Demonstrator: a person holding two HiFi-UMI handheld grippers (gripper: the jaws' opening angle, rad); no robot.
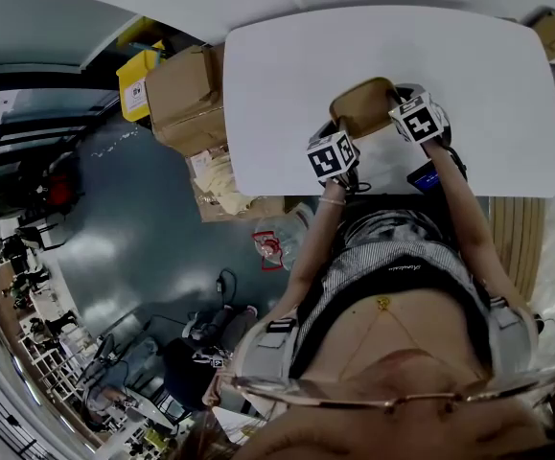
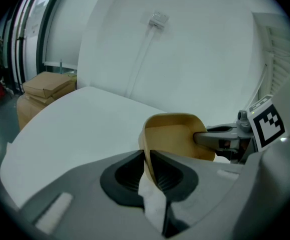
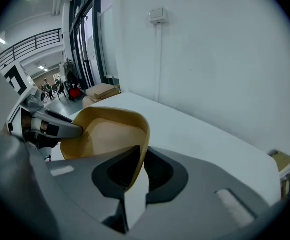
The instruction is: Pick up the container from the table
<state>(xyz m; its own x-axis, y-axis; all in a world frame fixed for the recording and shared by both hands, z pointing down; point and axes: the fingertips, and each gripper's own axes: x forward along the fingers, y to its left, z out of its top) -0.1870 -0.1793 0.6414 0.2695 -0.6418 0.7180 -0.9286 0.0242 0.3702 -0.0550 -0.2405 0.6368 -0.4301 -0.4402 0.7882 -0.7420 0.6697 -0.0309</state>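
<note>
Container [image 1: 363, 106] | over surface [image 1: 277, 75] | left hand-held gripper [image 2: 148, 170] and right hand-held gripper [image 3: 138, 170] clenched on opposite rims | risk: uneven lift may twist thin rim free, container drops

Brown cardboard boxes [image 1: 186, 94] stand at the left beside a yellow box [image 1: 138, 82]; a white fitting [image 3: 157, 15] sits on the far wall [image 3: 225, 59].

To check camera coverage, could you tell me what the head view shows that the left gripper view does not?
Head view only: the person's arms, a yellow box, the floor. Left gripper view only: the left gripper clamped on the container rim, a wall fitting. Both: the container, white table, right gripper, cardboard boxes.
</note>
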